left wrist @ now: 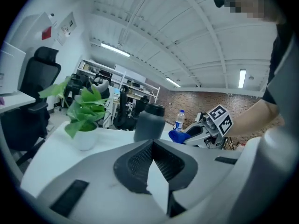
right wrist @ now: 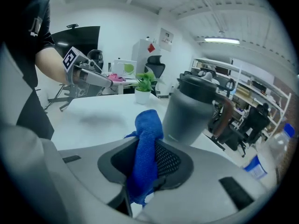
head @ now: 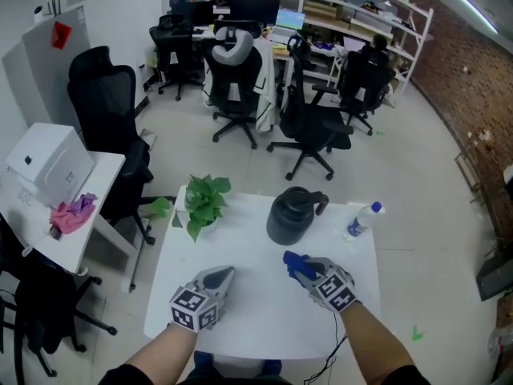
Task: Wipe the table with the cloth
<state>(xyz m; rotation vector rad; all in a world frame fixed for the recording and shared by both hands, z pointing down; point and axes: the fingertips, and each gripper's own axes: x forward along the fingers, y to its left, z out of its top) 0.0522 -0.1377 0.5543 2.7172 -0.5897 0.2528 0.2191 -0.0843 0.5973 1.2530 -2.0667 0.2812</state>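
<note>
Two bare forearms, the left forearm [head: 160, 355] and the right forearm [head: 373, 339], reach in over the near edge of a white table [head: 264, 319], a gripper in each hand. A dark jug [head: 293, 216] with a lid and handle stands toward the far edge. A potted plant [head: 205, 205] stands to its left by the far left corner.

The left gripper [head: 224, 274] is held low and nearly level over the near left of the table. It points toward the far side, its jaws brought together with nothing between them. The right gripper [head: 293, 261] tips downward just in front of the jug, its jaws clamped on the cloth.

A clear water bottle [head: 362, 219] with a blue cap stands near the far right corner. The blue cloth [right wrist: 147, 148] is bunched, with one end poking out past the fingertips. Whether it touches the tabletop cannot be told.
</note>
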